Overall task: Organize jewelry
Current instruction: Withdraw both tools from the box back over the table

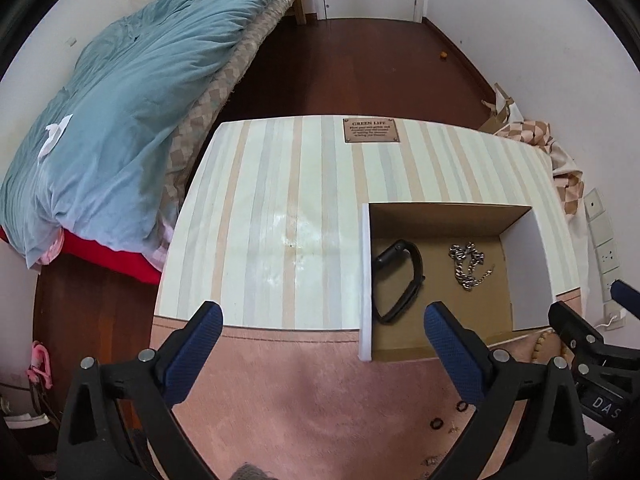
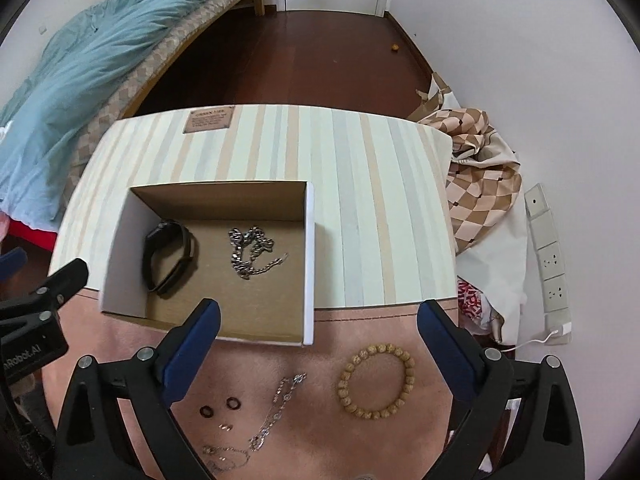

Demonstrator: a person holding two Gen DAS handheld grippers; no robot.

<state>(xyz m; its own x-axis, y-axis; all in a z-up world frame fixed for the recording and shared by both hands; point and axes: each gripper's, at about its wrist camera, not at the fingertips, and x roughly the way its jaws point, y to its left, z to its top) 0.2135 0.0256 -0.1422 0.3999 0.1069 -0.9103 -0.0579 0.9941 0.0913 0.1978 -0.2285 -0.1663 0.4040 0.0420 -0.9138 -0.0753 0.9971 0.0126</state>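
An open cardboard box (image 2: 310,264) with white walls sits on the striped table; it also shows in the left wrist view (image 1: 366,280). Inside lie a black wristband (image 2: 170,256) (image 1: 396,280) and a silver chain (image 2: 252,254) (image 1: 468,266). On the pink cloth (image 2: 340,440) in front lie a wooden bead bracelet (image 2: 376,380), a thin silver bracelet (image 2: 276,412), two dark rings (image 2: 219,407), small earrings (image 2: 225,427) and a fine chain (image 2: 224,454). My right gripper (image 2: 318,336) is open and empty above the cloth. My left gripper (image 1: 322,334) is open and empty, left of the box.
The striped table top (image 1: 280,208) carries a brown plaque (image 1: 371,130). A bed with a blue quilt (image 1: 120,120) stands at the left. Checkered fabric (image 2: 480,184) and wall sockets (image 2: 550,256) are at the right. Dark wood floor (image 1: 352,60) lies beyond.
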